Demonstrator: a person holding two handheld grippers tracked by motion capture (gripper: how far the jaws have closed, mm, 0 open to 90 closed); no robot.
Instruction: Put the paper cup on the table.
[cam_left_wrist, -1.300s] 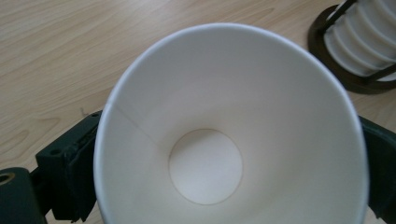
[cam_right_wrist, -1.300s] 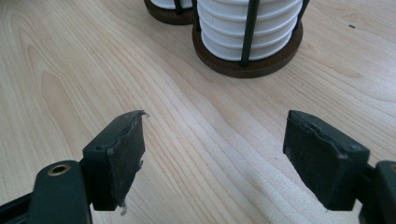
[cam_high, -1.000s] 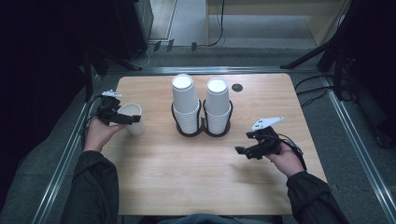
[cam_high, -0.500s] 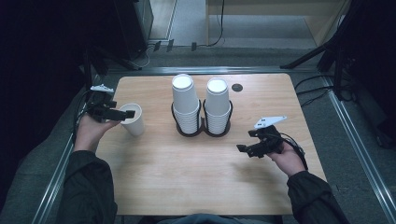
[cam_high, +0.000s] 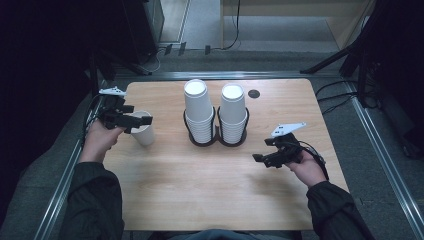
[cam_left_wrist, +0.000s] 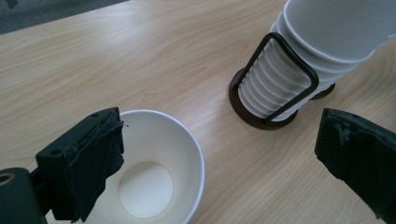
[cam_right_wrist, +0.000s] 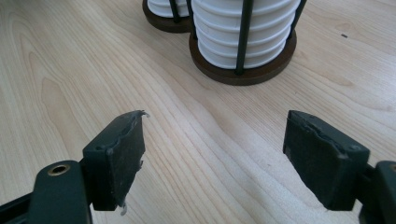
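A single white paper cup (cam_high: 144, 134) stands upright, mouth up, at the left of the wooden table (cam_high: 210, 195). My left gripper (cam_high: 144, 120) hovers just above its rim, open. In the left gripper view the cup (cam_left_wrist: 154, 186) is empty and lies under the left jaw, with the gripper (cam_left_wrist: 222, 140) spread wide. Two tall stacks of white cups (cam_high: 199, 107) (cam_high: 233, 112) stand in black wire holders at the table's middle back. My right gripper (cam_high: 259, 158) sits low at the right, open and empty, pointing at the stacks (cam_right_wrist: 243, 32); its jaws (cam_right_wrist: 215, 158) stand far apart over bare wood.
A small dark round hole (cam_high: 254, 93) marks the table right of the stacks. Metal rails (cam_high: 65, 175) run along both sides of the table, and cables lie on the floor beyond the far edge. Bare wood spreads across the front half.
The left gripper has shifted slightly around the single cup, which now stands a little nearer the front. The right gripper has barely moved.
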